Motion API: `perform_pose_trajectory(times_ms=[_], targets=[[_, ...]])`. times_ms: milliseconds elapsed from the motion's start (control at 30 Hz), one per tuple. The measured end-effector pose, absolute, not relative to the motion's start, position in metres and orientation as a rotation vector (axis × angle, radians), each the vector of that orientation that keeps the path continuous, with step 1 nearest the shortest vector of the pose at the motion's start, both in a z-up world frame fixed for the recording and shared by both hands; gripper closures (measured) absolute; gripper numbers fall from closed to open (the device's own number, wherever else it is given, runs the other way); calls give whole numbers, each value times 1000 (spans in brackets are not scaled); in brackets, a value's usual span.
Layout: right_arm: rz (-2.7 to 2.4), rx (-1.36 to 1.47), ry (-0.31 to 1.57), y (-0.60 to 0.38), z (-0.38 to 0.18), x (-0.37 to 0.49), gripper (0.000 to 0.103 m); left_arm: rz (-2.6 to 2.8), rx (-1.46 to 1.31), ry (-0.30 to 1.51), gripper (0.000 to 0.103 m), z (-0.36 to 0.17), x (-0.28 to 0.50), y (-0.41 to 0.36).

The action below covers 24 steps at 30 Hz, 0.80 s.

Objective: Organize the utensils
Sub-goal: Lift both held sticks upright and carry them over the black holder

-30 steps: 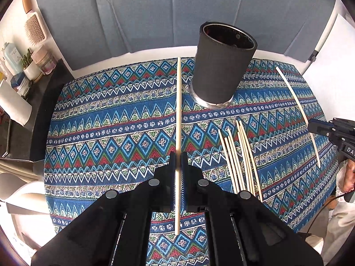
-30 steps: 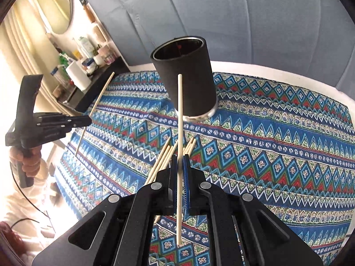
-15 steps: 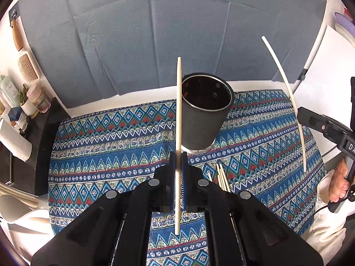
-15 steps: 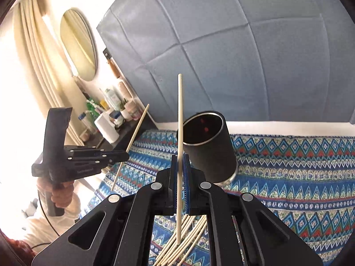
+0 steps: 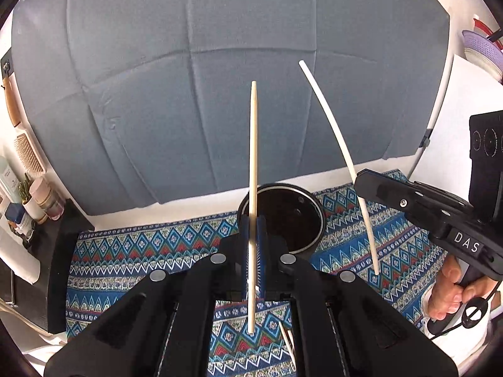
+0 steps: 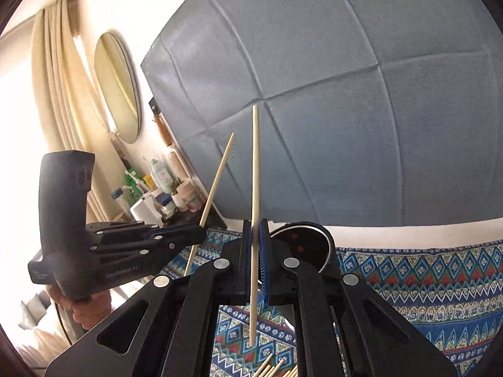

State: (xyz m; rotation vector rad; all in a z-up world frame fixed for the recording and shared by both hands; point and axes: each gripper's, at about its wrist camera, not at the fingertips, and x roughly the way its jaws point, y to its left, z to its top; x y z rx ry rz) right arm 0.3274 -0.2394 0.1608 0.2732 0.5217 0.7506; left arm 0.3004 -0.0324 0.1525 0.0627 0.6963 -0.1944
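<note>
Two grippers fill my views. Behind them hangs the grey backdrop (image 5: pixel 195 94), below it the patterned worktop (image 5: pixel 151 251). At lower centre stands the black cup (image 5: pixel 292 220). My left gripper (image 5: pixel 253 251) has its jaws pinching one chopstick (image 5: pixel 253 157); my right gripper (image 6: pixel 255 257) has its jaws pinching another chopstick (image 6: pixel 254 169). Loose chopsticks (image 6: pixel 270 369) lie at the bottom edge.

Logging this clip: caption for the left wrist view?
Left claw grips an upright chopstick before the black holder.

Wooden chopstick (image 5: pixel 253 169), matt black holder (image 5: pixel 309 220), woven cloth (image 5: pixel 151 251).
</note>
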Motion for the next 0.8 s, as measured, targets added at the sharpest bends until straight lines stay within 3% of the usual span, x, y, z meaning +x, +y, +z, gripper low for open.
perform_pose_trajectory(times_ms=[533,800], targets=[[738,300,295,-230,138,362,98,-215,-45,394,98,142,336,-33],[712,310,266,-236,120,370,98,-195,-55,365,98,120,352,-40]])
